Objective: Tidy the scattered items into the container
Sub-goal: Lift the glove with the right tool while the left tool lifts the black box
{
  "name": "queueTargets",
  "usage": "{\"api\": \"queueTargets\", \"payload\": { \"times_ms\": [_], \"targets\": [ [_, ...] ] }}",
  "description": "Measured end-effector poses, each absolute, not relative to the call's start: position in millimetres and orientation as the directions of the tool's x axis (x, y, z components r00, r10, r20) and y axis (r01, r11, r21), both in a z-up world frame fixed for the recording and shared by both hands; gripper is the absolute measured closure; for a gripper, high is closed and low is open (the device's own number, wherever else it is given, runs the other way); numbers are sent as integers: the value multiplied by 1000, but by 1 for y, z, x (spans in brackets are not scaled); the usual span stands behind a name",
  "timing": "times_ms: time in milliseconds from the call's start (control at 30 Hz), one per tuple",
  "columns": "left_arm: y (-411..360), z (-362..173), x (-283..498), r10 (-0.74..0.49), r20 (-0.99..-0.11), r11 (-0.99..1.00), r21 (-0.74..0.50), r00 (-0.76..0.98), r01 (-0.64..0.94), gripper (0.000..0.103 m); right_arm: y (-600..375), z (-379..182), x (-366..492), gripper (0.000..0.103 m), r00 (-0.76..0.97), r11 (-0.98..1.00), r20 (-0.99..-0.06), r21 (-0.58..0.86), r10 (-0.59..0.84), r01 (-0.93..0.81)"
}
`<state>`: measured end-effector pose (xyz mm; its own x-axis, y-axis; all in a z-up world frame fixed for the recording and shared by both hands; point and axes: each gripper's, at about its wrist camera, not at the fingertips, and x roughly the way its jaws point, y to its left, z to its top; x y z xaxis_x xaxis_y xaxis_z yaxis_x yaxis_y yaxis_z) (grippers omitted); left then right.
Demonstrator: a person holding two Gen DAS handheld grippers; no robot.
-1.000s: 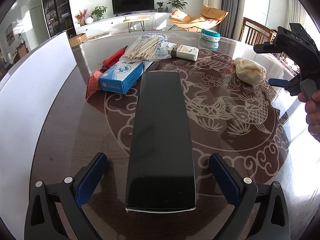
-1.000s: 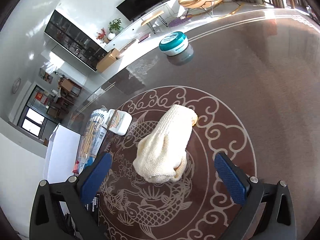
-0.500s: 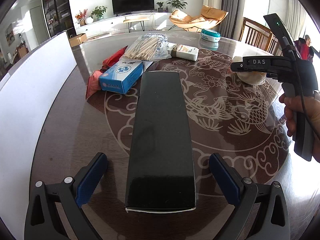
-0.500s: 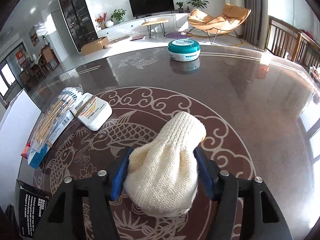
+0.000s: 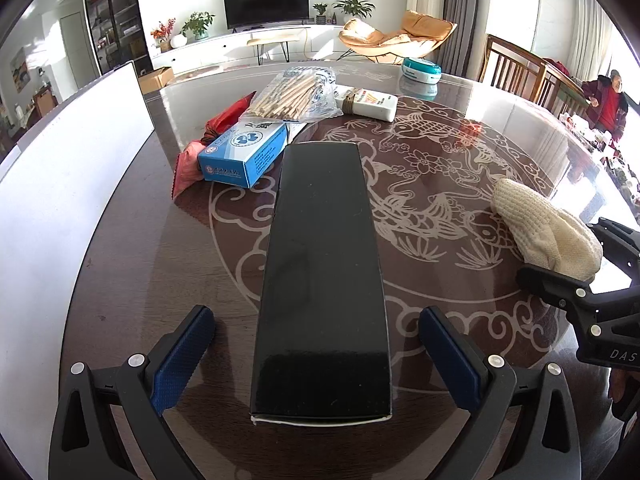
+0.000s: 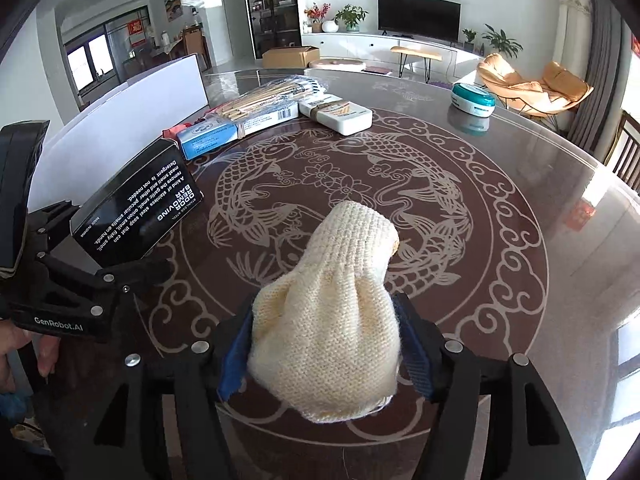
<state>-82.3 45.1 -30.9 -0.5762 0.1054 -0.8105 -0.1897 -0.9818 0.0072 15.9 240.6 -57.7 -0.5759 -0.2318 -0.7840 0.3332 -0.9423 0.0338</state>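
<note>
Between the blue pads of the right gripper (image 6: 324,354) sits the cream knitted glove (image 6: 332,320); the pads touch its sides while the jaws are opening. At ten o'clock from it, the left gripper (image 5: 316,360) stands spread around the black box (image 5: 322,272) without touching it, on the round table (image 6: 520,168).

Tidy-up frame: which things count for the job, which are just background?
Job items:
- cream knitted glove, between the right tool's opening jaws
- black box, between the open left tool's jaws
- blue box
- chopsticks pack
- white packet

Background:
- TV
- orange lounge chair
- wooden chairs
</note>
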Motion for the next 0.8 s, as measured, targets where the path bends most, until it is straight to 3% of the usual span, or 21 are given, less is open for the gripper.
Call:
{"api": "queueTargets", "payload": {
  "times_ms": [67,267,800],
  "targets": [
    [45,-31,-83,105,-810,-982,7,-576,-190,0,236,-59,16,19,-571,-942,-795,4,-207,335],
    [45,-31,-82,105,-810,-982,7,-576,-190,0,243,-63,10,0,-559,-959,-813,-2,-163,283],
    [45,-31,-82,105,-810,-982,7,-576,-189,0,243,-63,10,0,-560,-961,-814,-7,-155,277]
  ]
}}
